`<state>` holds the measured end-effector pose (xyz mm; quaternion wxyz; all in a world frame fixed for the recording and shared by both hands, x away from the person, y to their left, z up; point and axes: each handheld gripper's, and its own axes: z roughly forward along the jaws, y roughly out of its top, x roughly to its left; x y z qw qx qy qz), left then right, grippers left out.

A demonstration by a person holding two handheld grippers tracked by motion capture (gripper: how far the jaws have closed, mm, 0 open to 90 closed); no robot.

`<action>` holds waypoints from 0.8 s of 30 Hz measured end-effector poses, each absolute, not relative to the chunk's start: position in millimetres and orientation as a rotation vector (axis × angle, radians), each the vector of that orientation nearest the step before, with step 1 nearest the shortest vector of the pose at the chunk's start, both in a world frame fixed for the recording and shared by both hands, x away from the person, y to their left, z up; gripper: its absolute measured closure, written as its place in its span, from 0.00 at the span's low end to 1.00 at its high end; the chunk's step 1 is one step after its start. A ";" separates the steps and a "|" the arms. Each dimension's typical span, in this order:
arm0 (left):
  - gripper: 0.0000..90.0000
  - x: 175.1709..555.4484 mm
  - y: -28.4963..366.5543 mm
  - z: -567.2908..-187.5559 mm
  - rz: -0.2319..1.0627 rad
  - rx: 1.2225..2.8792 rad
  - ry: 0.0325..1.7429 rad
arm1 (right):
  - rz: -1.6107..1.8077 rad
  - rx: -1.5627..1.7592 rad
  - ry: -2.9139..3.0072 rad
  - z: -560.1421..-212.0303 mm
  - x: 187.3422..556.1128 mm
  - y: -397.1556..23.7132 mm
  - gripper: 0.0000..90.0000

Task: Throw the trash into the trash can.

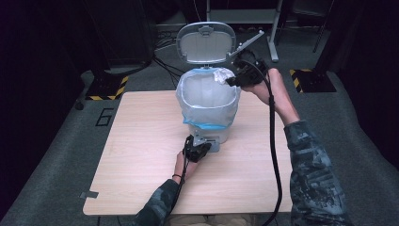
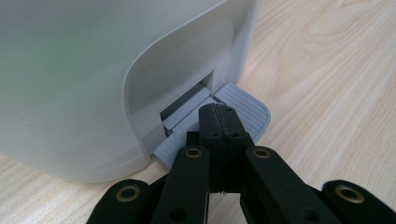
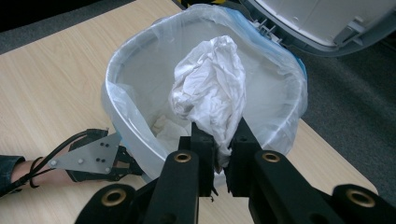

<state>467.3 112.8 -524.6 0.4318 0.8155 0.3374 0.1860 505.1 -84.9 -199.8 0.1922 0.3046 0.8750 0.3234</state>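
Observation:
A white pedal bin (image 1: 207, 101) lined with a clear bag stands on the table, its lid (image 1: 205, 42) tipped up and back. My left gripper (image 1: 196, 149) is shut, and its tips (image 2: 218, 122) press down on the grey foot pedal (image 2: 243, 109) at the bin's base. My right gripper (image 1: 231, 80) is shut on a crumpled white tissue (image 3: 210, 88), held over the bin's open mouth (image 3: 140, 93) near its right rim. In the high view the tissue (image 1: 223, 74) hangs just above the bag's edge. More crumpled paper lies at the bottom of the bag.
The bin sits toward the far middle of a light wooden table (image 1: 141, 155). Beyond the table are a dark floor, black cables, a black stand base with yellow-black tape (image 1: 106, 87) and a metal frame (image 1: 263, 19).

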 end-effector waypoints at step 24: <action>1.00 467.4 112.8 -524.8 0.462 2.029 0.842 | 0.688 0.892 2.584 -216.4 540.4 -35.4 0.94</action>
